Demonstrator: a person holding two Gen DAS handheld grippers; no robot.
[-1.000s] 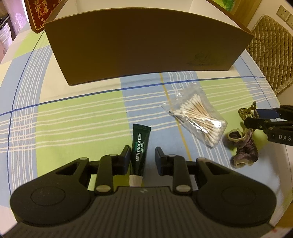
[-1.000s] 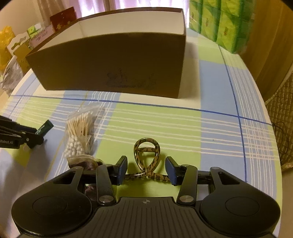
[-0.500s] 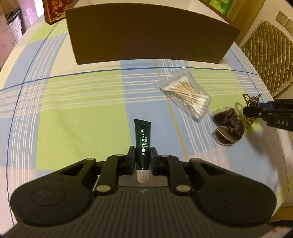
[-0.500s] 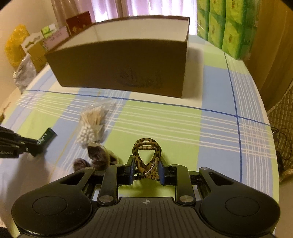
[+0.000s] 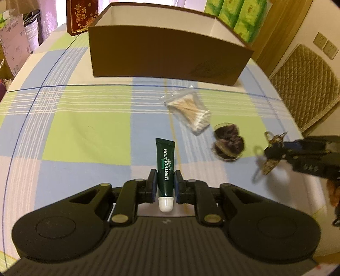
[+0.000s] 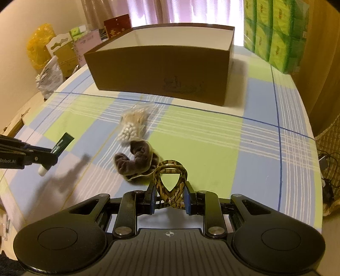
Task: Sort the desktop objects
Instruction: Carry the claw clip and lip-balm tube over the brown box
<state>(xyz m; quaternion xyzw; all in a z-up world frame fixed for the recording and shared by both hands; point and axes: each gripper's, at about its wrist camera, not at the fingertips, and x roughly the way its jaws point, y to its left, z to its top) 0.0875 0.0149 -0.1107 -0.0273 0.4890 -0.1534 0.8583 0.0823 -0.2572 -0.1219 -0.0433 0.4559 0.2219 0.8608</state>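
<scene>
My left gripper (image 5: 165, 186) is shut on a dark green lip gel tube (image 5: 165, 161) and holds it above the checked tablecloth, white cap toward me. My right gripper (image 6: 170, 198) is shut on a leopard-print hair claw clip (image 6: 170, 182), also lifted off the cloth. The open brown cardboard box (image 5: 165, 55) stands at the far side, also in the right wrist view (image 6: 161, 70). A bag of cotton swabs (image 5: 189, 110) and a brown scrunchie (image 5: 228, 142) lie on the cloth between the grippers.
A red box (image 5: 81, 14) stands behind the cardboard box on the left. Green tissue packs (image 6: 274, 29) are stacked at the back right. A woven chair (image 5: 306, 80) stands by the table's right edge. Bags and cartons (image 6: 53, 57) stand off the left edge.
Both grippers closed on their objects, the left on the lip gel tube, the right on the claw clip, and then lifted them up off the cloth.
</scene>
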